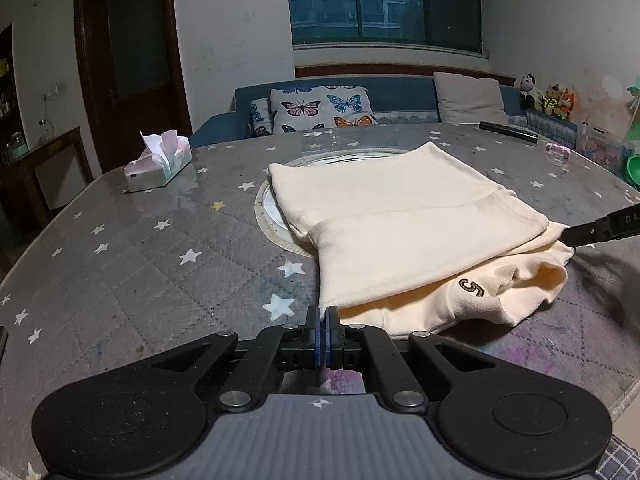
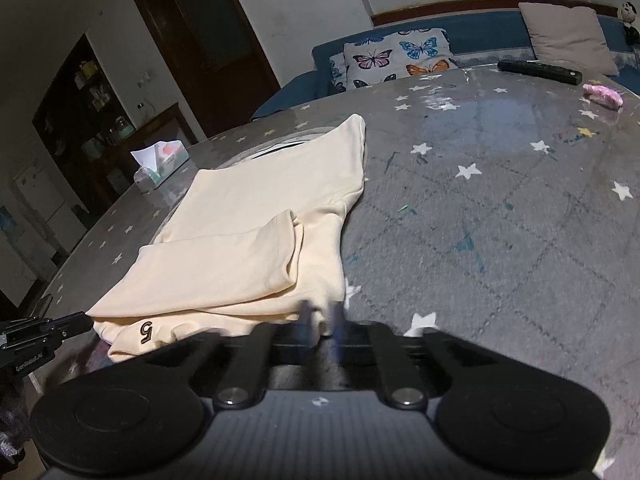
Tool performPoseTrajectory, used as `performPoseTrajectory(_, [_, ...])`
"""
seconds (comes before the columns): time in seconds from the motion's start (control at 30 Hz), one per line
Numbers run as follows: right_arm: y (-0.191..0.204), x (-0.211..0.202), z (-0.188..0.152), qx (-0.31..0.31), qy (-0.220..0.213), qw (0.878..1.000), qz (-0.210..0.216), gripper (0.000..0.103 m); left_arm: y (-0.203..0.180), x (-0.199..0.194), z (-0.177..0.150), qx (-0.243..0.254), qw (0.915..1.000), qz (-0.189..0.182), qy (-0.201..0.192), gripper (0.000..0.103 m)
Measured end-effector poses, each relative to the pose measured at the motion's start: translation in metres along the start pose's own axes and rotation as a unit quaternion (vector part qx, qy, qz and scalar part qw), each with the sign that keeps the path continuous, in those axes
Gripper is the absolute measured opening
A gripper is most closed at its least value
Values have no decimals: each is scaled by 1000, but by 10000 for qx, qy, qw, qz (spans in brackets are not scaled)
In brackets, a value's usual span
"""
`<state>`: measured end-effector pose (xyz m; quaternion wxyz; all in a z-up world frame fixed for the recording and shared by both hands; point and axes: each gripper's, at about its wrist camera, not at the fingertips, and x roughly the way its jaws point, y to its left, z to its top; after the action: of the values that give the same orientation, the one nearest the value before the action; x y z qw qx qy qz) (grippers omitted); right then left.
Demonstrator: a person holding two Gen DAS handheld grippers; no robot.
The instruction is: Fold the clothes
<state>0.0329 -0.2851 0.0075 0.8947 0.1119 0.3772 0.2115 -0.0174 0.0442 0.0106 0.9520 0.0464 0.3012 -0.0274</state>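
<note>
Two hand-held grippers pinch the near edge of a cream folded T-shirt (image 1: 408,220) lying on the grey star-print tablecloth (image 1: 140,264). The left gripper (image 1: 327,320) has its blue pads pressed together on the garment's near left corner. The right gripper (image 2: 322,326) is closed on the near right corner, though its fingers are blurred. A sleeve is folded across the shirt's top, and a dark "5" mark (image 1: 471,288) shows on the lower layer. Left of the shirt and further back sits a tissue box (image 1: 158,166); beyond its far right corner lies a black remote (image 2: 538,70).
</note>
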Motion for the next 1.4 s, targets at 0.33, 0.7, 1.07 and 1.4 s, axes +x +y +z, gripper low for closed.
performPoseTrajectory(0.33, [22,-28,-26,-557,477,9973,5,8,7,-24,-21,80,9990,-164,414,3])
performPoseTrajectory(0.7, [26,-45,12,-916,56,9958,38,11,26,-32,7,49,9998,-138,131,7])
performPoseTrajectory(1.07, [64,24,28,-1442,96,9888,385,12,-11,46,36,304,9975,-617,165,7])
performPoseTrajectory(1.4, [52,29,25,-1570,201,9869,297,13,12,50,27,198,9983,-490,251,12])
